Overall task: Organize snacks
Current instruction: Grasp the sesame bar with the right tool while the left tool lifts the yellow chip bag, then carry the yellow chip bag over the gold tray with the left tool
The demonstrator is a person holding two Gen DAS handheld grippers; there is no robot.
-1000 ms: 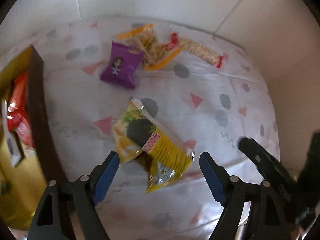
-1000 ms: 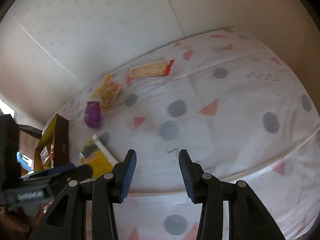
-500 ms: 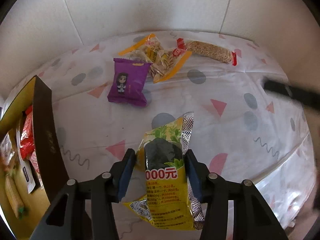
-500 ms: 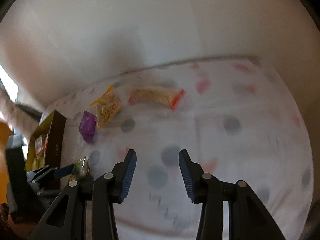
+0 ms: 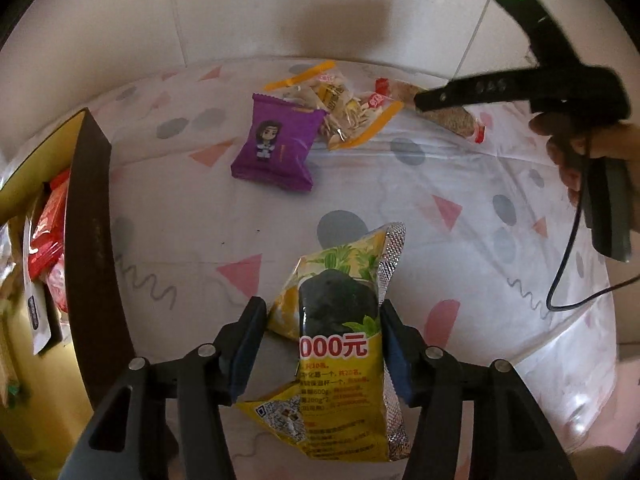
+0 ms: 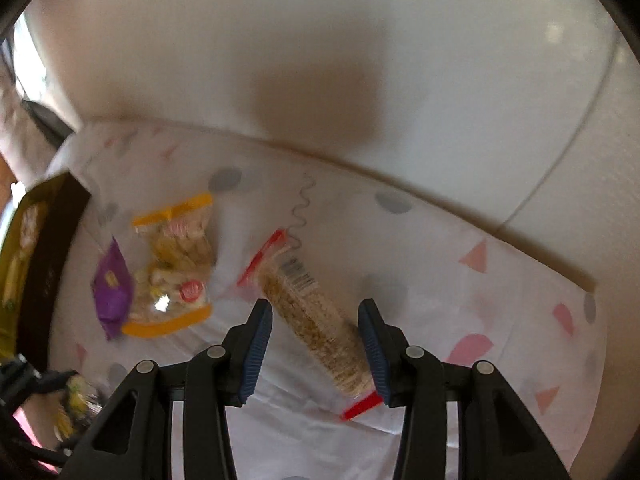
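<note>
My left gripper (image 5: 320, 344) is shut on a yellow snack packet (image 5: 340, 344) and holds it above the patterned tablecloth (image 5: 180, 240). A purple packet (image 5: 276, 148) and a clear orange-edged bag of sweets (image 5: 344, 112) lie farther back. My right gripper (image 6: 316, 344) is open, its fingers either side of a long red-ended cracker pack (image 6: 316, 324) lying on the cloth. The right gripper also shows in the left wrist view (image 5: 520, 88), over the cracker pack (image 5: 456, 120).
A dark-walled box (image 5: 92, 240) holding red and white snack packets stands at the left; it also shows in the right wrist view (image 6: 44, 264). A white wall (image 5: 280, 12) rises behind the table. The table's right edge (image 5: 592, 380) drops off.
My left gripper closed on the yellow packet and lifted it. My right gripper swung to the far side of the table and came down around the cracker pack.
</note>
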